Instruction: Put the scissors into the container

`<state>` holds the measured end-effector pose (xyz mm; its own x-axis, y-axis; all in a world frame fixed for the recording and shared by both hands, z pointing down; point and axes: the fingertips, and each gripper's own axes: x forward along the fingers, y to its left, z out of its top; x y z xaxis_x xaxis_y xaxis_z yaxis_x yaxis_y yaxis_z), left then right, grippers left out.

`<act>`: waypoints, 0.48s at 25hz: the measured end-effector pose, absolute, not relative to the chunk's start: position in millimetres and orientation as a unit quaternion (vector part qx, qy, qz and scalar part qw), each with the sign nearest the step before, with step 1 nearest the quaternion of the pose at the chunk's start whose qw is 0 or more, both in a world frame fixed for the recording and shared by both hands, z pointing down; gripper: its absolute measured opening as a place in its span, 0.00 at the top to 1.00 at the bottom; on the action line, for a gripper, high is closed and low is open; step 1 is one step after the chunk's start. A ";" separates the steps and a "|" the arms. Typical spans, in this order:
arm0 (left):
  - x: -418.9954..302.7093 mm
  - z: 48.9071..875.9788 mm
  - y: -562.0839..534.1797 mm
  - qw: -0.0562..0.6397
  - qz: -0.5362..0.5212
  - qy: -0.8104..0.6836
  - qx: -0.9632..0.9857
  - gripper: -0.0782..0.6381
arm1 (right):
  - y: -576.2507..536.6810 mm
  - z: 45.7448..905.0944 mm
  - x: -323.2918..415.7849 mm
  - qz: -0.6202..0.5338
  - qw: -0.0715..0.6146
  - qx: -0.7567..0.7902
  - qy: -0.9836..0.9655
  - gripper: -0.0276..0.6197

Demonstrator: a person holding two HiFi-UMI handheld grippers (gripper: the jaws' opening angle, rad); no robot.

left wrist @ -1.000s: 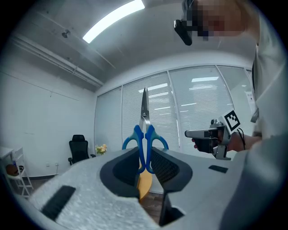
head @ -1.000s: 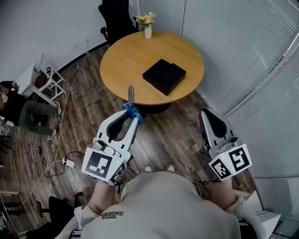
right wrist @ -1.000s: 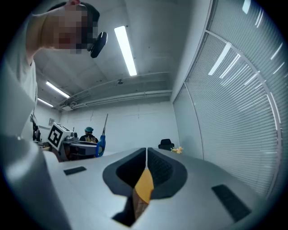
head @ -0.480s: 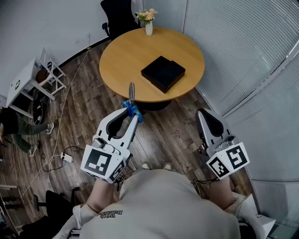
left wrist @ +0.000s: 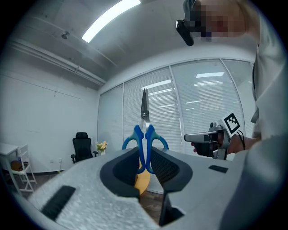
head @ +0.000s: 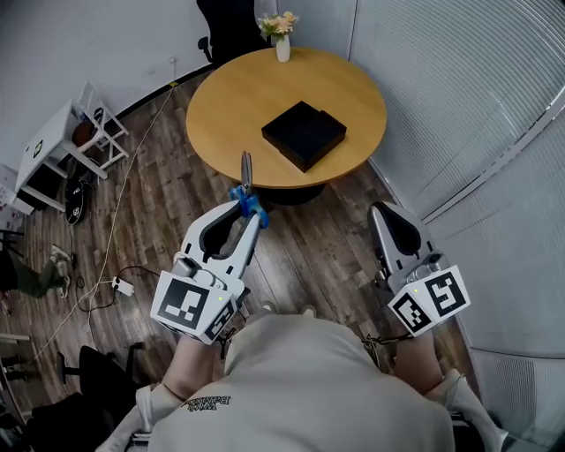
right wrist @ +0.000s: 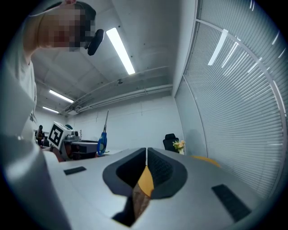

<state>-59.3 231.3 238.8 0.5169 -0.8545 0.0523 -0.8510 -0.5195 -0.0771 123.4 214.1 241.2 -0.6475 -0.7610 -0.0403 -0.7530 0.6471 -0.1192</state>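
Note:
Blue-handled scissors (head: 246, 190) stick out of my left gripper (head: 250, 213), blades pointing away toward the table; the jaws are shut on the handles. In the left gripper view the scissors (left wrist: 145, 134) stand upright between the jaw tips of that gripper (left wrist: 145, 155). The black box-like container (head: 303, 134) lies on the round wooden table (head: 238, 106), ahead of both grippers and well apart from them. My right gripper (head: 387, 216) hangs over the floor at the right, jaws shut with nothing between them (right wrist: 146, 155).
A white vase with flowers (head: 281, 35) stands at the table's far edge, a black office chair (head: 225, 22) behind it. A white rack (head: 66, 141) and cables (head: 115, 265) lie on the wooden floor at left. Window blinds (head: 477, 97) run along the right.
The view has shifted slightly; the table and container sit a little higher and left in the head view. Both grippers keep their pose, the left still holding the scissors.

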 end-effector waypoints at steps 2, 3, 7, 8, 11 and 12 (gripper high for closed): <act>-51.0 240.8 231.9 0.021 -0.042 0.492 -0.869 0.76 | 213.3 244.6 132.2 -0.047 0.046 -0.416 0.907 0.91; -46.8 241.9 231.4 0.022 -0.043 0.493 -0.869 0.76 | 212.3 246.3 136.8 -0.048 0.047 -0.415 0.907 0.91; -32.9 247.6 230.4 0.017 -0.048 0.493 -0.869 0.76 | 208.2 251.6 149.4 -0.054 0.054 -0.414 0.907 0.91; -31.1 248.2 230.3 0.017 -0.052 0.492 -0.869 0.76 | 207.9 252.0 150.5 -0.055 0.056 -0.413 0.907 0.91; -30.1 247.5 228.7 0.017 -0.057 0.494 -0.868 0.76 | 207.4 252.3 152.7 -0.056 0.056 -0.412 0.908 0.91; -30.2 247.6 227.9 0.017 -0.058 0.494 -0.867 0.76 | 206.9 253.1 153.7 -0.057 0.056 -0.413 0.907 0.91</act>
<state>-30.2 227.9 247.6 0.5043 -0.8595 0.0832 -0.8556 -0.5104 -0.0866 153.7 206.9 253.1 -0.6529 -0.7555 -0.0549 -0.7426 0.6527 -0.1502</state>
